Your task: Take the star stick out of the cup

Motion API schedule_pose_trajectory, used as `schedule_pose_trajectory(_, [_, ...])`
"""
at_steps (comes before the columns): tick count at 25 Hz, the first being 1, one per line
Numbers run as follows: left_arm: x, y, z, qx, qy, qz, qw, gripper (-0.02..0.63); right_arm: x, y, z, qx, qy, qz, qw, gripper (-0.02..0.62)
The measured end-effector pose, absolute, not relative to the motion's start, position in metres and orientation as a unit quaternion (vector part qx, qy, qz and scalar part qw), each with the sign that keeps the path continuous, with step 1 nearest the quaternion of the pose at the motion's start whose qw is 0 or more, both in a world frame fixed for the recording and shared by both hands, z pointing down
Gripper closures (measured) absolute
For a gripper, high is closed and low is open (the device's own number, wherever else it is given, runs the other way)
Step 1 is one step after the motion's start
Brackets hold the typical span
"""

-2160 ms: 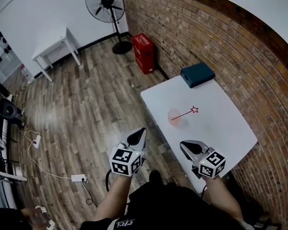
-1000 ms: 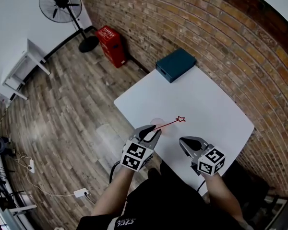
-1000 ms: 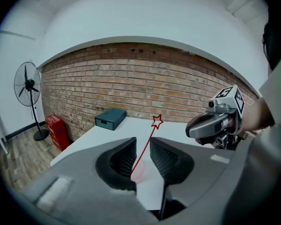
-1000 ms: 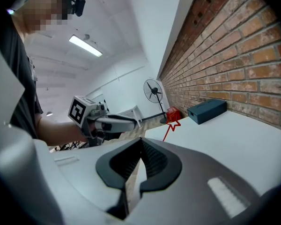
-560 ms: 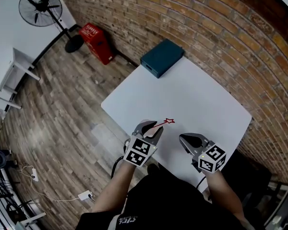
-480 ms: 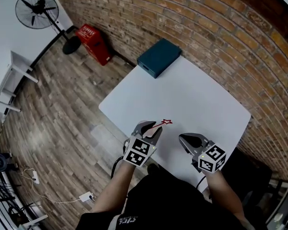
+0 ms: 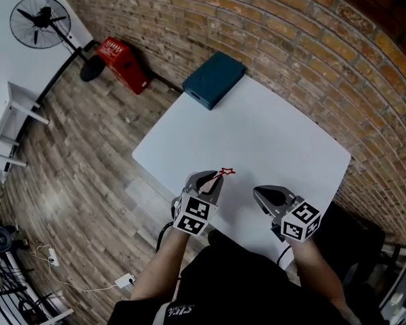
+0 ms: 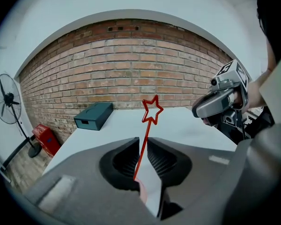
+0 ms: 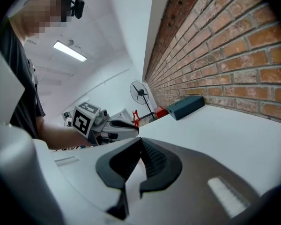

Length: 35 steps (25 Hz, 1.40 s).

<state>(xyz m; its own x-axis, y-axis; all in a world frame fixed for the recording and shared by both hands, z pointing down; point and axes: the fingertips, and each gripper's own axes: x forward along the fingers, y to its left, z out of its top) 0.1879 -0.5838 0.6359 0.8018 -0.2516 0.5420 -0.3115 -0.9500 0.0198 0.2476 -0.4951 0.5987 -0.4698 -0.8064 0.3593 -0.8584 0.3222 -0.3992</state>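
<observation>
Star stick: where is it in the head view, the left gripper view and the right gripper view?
Head view: star stick low, just left of centre.
Left gripper view: stick at centre, star on top.
Right gripper view: stick tiny, just left of centre.
Shared landmark: the teal box.

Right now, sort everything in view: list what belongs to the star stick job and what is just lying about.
Job: star stick; left claw, closing with the stick's stem between its jaws; white table.
Lying about: teal box; red crate; standing fan; right claw, empty.
</observation>
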Motion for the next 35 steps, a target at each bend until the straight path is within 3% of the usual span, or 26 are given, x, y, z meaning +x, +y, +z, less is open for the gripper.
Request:
schedule_pose_trajectory(20, [0.175, -0.602, 0.573, 0.959, -0.188, 0.208, 0.029, 0.584, 0.23, -0.48, 0.577, 0.514, -0.816, 0.257, 0.057, 0.595])
schedule_pose_trajectory(35, [0.045, -0.587, 0.471, 0.945, -0.308, 0.104, 0.036, 0.584, 0.168, -0.466, 0.53, 0.481, -0.852, 0.203, 0.051, 0.595])
